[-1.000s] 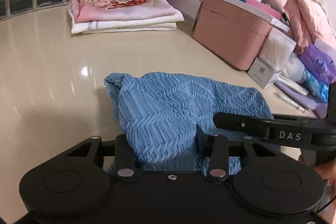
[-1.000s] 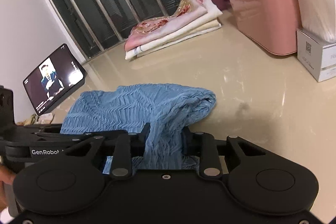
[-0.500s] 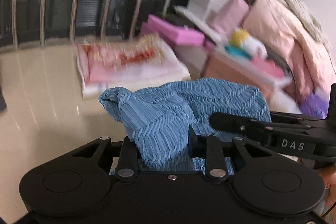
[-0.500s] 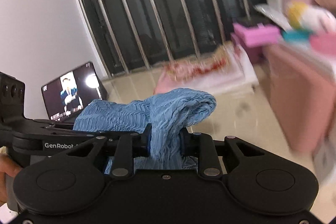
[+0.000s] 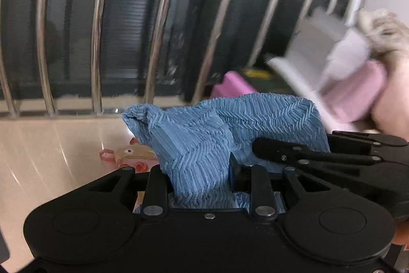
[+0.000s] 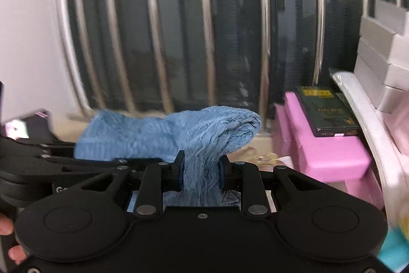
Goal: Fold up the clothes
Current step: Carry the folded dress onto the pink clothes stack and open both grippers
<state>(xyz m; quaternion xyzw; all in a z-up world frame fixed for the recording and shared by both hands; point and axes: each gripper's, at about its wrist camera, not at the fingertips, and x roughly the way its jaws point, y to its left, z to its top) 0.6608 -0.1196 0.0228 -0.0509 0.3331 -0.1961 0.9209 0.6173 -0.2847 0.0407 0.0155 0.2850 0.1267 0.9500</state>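
Observation:
A folded blue ribbed garment hangs in the air between both grippers, lifted off the beige table. My left gripper is shut on its left end, and the cloth bunches up between the pads. My right gripper is shut on the right end of the same blue garment, which bulges out above the jaws. In the left wrist view the right gripper reaches in from the right. In the right wrist view the left gripper comes in from the left. Part of the folded pink pile shows under the garment.
A barred dark window fills the background. Pink boxes with a dark book on top and stacked white boxes stand at the right. Pink bedding lies at the right of the left view. A tablet stands at far left.
Both grippers have lifted the blue garment off the table and carried it toward the window and the folded pile. The views now face the bars.

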